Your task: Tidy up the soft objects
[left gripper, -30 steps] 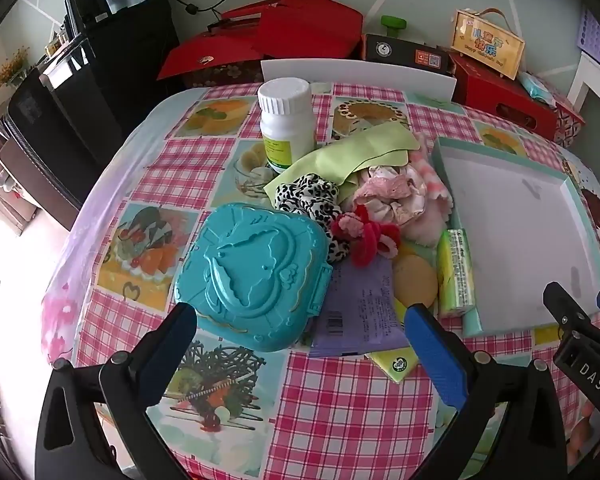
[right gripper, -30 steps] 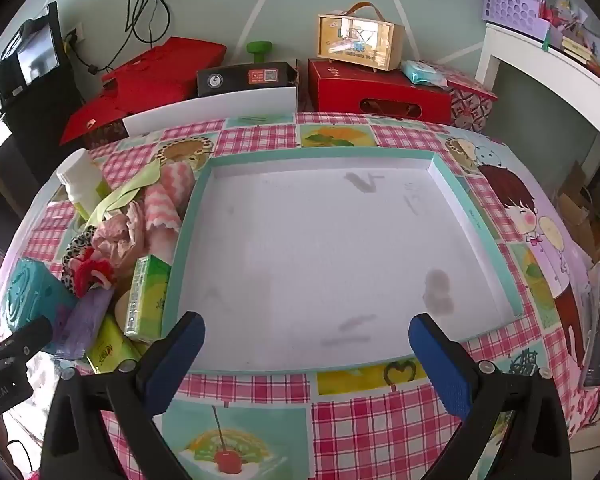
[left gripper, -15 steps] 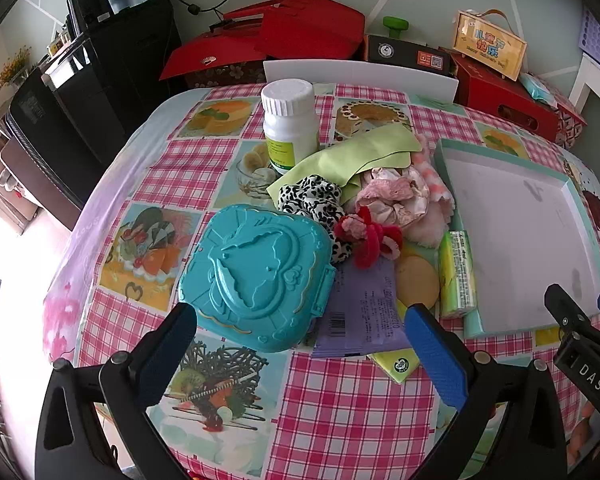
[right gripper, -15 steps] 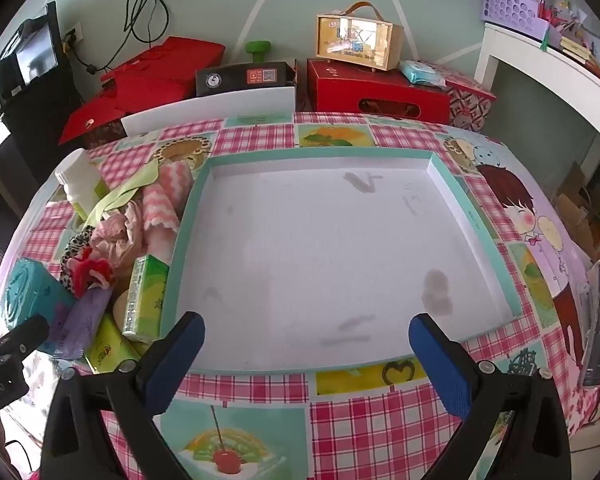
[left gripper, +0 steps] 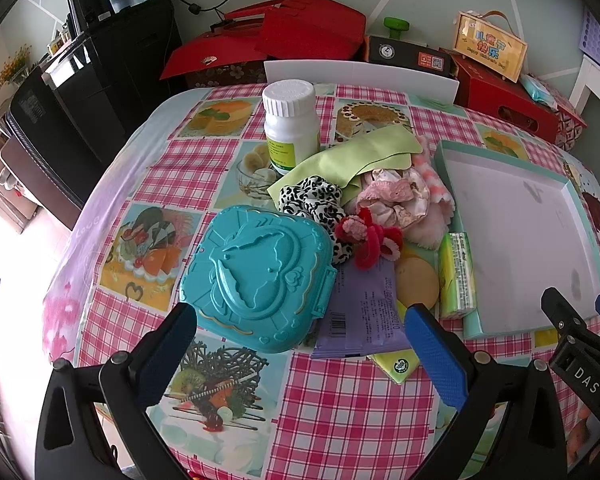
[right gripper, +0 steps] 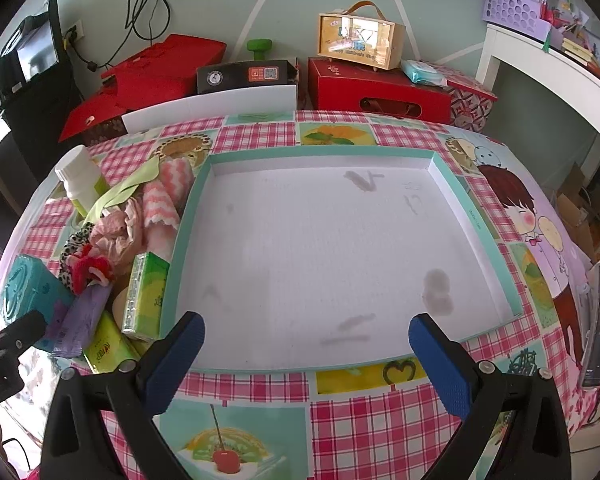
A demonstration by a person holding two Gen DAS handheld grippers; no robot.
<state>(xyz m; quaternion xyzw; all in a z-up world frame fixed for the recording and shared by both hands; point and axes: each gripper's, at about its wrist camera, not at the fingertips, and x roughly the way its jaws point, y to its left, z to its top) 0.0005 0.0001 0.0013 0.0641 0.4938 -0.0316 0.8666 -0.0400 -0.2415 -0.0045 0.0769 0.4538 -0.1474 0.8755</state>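
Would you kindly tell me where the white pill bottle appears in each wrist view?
Left wrist view: the white pill bottle stands upper centre, behind the green cloth.
Right wrist view: it sits at the far left, partly hidden by that cloth.
Shared landmark: the teal-rimmed tray.

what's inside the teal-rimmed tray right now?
Nothing: the teal-rimmed tray holds only its bare white floor with a few grey smudges. The right gripper and its fingers cover a strip along the near edge, so that bit can't be checked.
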